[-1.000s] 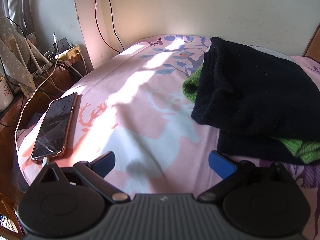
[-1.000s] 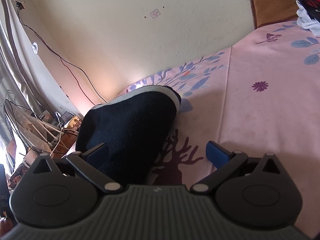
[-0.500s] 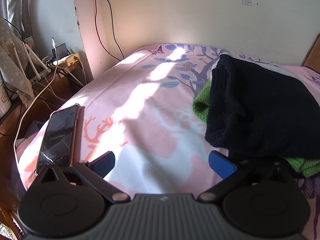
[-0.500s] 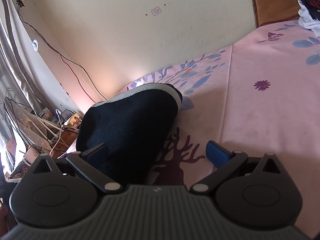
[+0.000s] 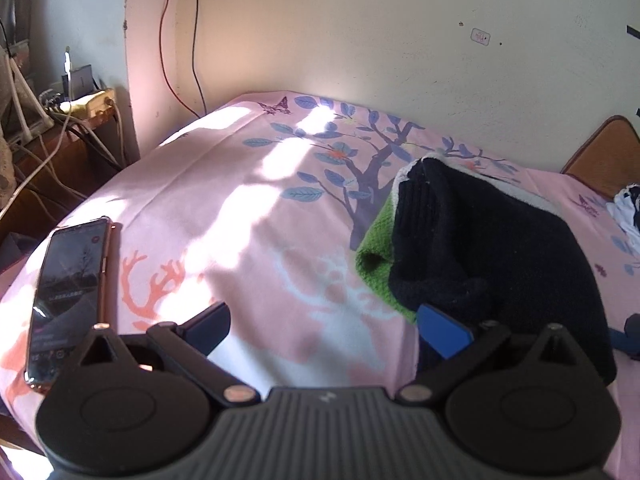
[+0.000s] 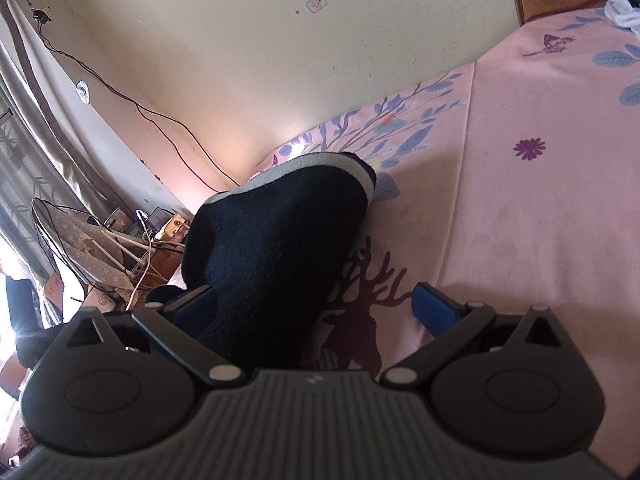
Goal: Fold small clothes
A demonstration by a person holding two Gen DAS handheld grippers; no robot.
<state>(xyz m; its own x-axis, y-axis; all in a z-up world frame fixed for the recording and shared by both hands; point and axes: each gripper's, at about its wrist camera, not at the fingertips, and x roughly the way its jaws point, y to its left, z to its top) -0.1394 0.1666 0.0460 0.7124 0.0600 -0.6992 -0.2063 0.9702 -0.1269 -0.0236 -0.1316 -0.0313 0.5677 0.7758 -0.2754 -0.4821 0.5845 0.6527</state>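
Observation:
A folded black knit garment (image 5: pixel 496 256) lies on the pink printed bedsheet (image 5: pixel 248 216), on top of a green knit piece (image 5: pixel 378 256) with a grey-white edge behind. My left gripper (image 5: pixel 326 326) is open and empty, low over the sheet just left of the pile; its right finger touches the pile's near edge. In the right wrist view the black garment (image 6: pixel 280 240) lies ahead and left. My right gripper (image 6: pixel 316 310) is open; the garment's near end lies between its fingers.
A phone (image 5: pixel 68 304) lies on the sheet's left edge. Cables and a power strip (image 5: pixel 80 104) sit on a wooden stand at left. The wall (image 5: pixel 360 32) backs the bed. More clothes (image 5: pixel 628 208) lie at far right by a brown headboard (image 5: pixel 604 156).
My left gripper has pulled back and risen; the pile now sits farther ahead and lower-right, and the phone is closer to my left finger. The right gripper has barely moved.

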